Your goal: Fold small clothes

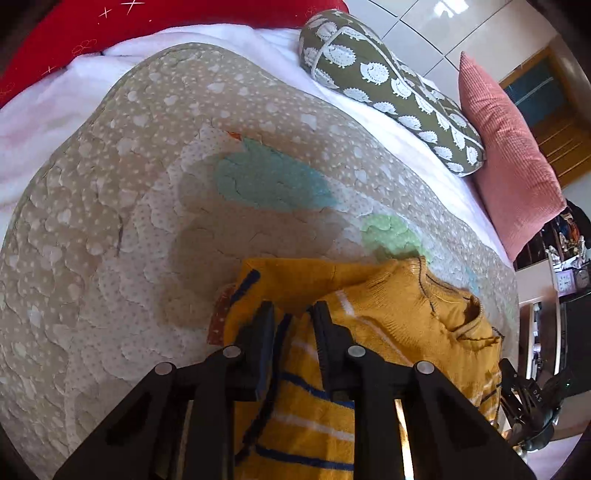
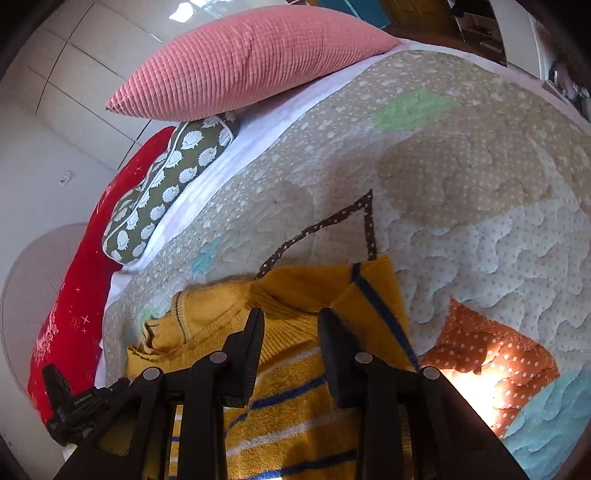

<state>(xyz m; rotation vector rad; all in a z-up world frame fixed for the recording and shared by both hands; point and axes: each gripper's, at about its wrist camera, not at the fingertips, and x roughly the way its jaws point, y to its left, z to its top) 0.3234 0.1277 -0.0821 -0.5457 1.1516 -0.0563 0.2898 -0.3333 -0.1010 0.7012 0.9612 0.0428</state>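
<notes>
The left gripper [image 1: 291,314] points steeply down at a yellow sweater [image 1: 388,317] with blue and white stripes. Its jaws stand a narrow way apart, with a raised fold of the striped knit between them; whether the pads actually press on the cloth cannot be told. In the right wrist view, the right gripper [image 2: 291,321] hangs over the same sweater [image 2: 295,406]. Its jaws are a little wider, with yellow knit showing in the gap, and here too a firm pinch cannot be confirmed.

The sweater lies rumpled on a beige quilted cover [image 1: 110,221] spread over the bed, at the near edge of both views. Its collar is turned toward the right gripper's side in the left view, and a folded sleeve or hem with a blue stripe reaches just past the jaw tips.

Around it the cover is bare, showing only sewn-on patches: teal and green shapes beyond the sweater, and an orange dotted patch [image 2: 491,350] just beside it on the right.

Farther off, along the bed's edge, lie a green cushion with white hedgehogs [image 1: 388,88], a pink ribbed pillow [image 2: 240,62] touching it, and a red blanket [image 2: 81,295]. None of them crowds the sweater. White cupboard doors [image 1: 443,29] stand behind.
</notes>
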